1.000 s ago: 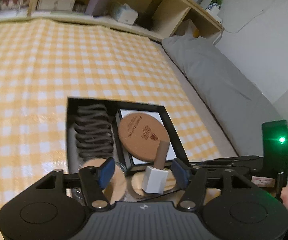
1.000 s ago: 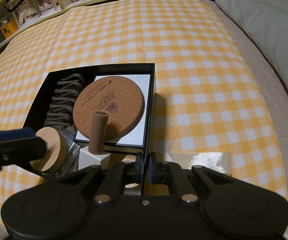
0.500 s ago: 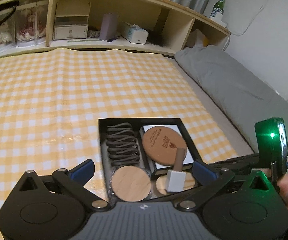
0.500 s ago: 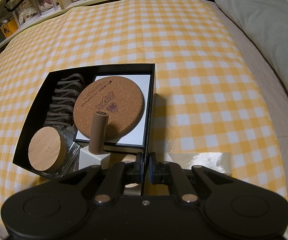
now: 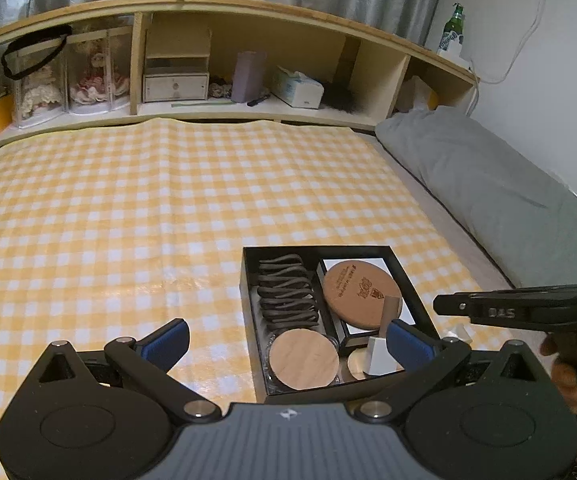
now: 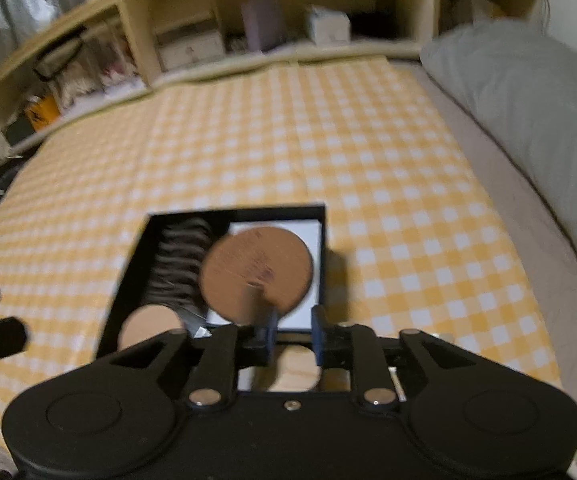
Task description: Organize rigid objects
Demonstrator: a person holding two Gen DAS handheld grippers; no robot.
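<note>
A black box lies on the yellow checked cloth. It holds dark brown ridged pieces, a round cork coaster on a white card, a glass jar with a wooden lid, and a white bottle with a brown cap. My left gripper is open wide and empty, above the box's near end. My right gripper is slightly open and empty over the box's near edge; its view is blurred. It also shows in the left wrist view.
The yellow checked cloth covers the bed. A grey pillow lies along the right. A wooden shelf at the back holds boxes, display cases and a green bottle.
My left gripper has let go of the wooden-lidded jar in the box, opened wide and drawn back and up. My right gripper has parted slightly and lifted back.
</note>
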